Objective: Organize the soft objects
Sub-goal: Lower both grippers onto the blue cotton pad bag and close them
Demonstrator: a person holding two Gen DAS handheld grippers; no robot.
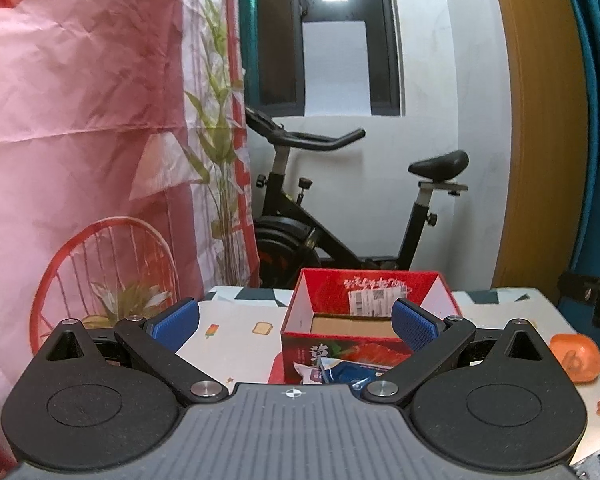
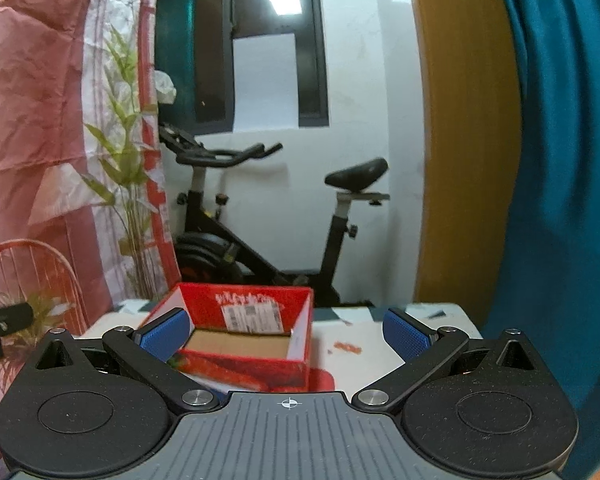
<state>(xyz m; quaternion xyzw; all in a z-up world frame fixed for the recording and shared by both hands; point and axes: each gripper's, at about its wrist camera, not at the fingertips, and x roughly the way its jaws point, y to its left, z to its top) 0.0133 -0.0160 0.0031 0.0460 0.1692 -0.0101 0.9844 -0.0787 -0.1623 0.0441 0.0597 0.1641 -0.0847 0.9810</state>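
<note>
Left gripper (image 1: 296,326) spread, nothing between its blue pads. Right gripper (image 2: 287,336) likewise spread, empty. Red box (image 1: 364,320) ahead, open-topped. Blue-white packet (image 1: 340,372) against box's near side. Orange soft toy (image 1: 578,358) right of box, apart.

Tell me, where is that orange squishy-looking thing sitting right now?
In the left wrist view, the orange soft object lies on the table at the far right, to the right of the open red box. It does not show in the right wrist view.

Table (image 1: 236,332) with red box (image 1: 340,354), orange toy (image 1: 578,356)
</note>
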